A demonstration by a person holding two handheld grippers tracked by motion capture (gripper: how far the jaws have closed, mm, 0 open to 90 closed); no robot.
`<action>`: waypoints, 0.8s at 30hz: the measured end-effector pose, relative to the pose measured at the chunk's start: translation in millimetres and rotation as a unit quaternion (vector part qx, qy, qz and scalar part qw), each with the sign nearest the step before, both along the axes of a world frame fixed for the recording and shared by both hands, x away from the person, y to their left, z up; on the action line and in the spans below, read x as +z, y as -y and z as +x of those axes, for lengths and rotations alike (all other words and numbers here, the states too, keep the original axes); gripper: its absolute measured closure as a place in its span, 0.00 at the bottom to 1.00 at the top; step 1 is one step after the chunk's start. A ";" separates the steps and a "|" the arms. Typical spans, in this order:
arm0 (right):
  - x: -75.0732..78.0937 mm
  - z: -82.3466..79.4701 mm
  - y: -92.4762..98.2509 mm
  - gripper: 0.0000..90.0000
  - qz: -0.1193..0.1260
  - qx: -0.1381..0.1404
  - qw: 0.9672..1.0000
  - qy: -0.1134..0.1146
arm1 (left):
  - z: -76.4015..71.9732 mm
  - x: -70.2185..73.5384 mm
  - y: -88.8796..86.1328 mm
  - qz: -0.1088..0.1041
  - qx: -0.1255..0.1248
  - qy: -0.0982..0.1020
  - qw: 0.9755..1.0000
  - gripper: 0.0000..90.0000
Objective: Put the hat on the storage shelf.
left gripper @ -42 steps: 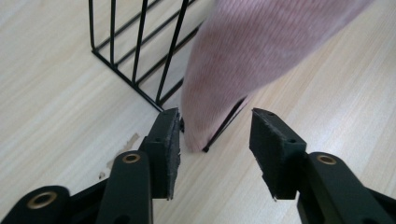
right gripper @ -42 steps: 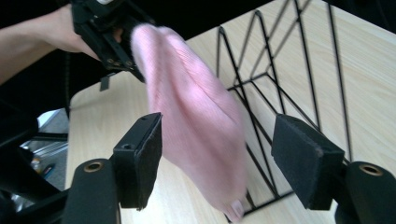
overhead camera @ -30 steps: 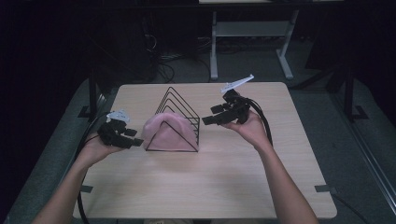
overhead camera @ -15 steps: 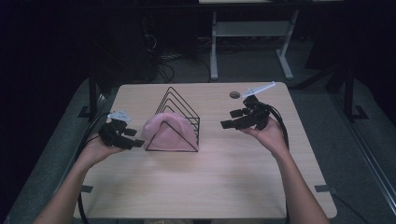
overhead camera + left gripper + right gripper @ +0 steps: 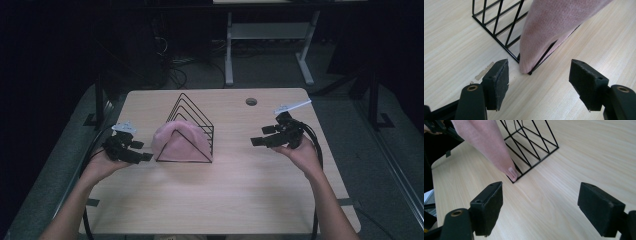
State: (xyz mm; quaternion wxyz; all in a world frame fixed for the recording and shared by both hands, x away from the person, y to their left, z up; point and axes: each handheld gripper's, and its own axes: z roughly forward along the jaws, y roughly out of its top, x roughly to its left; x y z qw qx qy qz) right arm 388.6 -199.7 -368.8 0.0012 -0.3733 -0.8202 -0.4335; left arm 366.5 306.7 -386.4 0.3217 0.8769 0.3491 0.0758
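pink cloth [image 5: 176, 145], draped over black wire rack [image 5: 192, 112]

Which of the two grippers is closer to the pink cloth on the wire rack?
The left gripper: its tips sit just beside the pink cloth on the wire rack, while the right gripper is well off across bare table.

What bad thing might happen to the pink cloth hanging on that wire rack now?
1. The pink cloth is only draped over the front of the black wire rack; both grippers have just been opening with nothing between their jaws, so it might slide off.
2. The left gripper sits close to the rack's corner; a nudge could shift the light rack across the table.
3. The cloth's hem hangs over the bottom wire and might snag if pulled.
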 end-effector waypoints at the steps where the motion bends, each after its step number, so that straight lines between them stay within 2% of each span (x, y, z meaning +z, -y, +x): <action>1: -1.4 -0.8 2.3 0.22 0.000 -0.002 1.000 -0.003 | -0.6 0.1 0.0 0.001 0.002 0.002 1.000 0.36; 7: -9.7 -7.5 19.1 0.21 -0.002 -0.016 1.000 -0.010 | -2.4 -0.1 -1.3 0.000 0.003 0.007 1.000 0.36; 17: -21.4 -20.2 45.0 0.21 0.002 -0.036 0.999 -0.017 | -5.5 -4.3 -0.4 0.001 0.006 0.004 1.000 0.34; 24: -34.3 -36.4 64.9 0.21 0.006 -0.054 0.998 -0.029 | -8.5 -8.3 -1.4 -0.001 0.007 0.000 1.000 0.32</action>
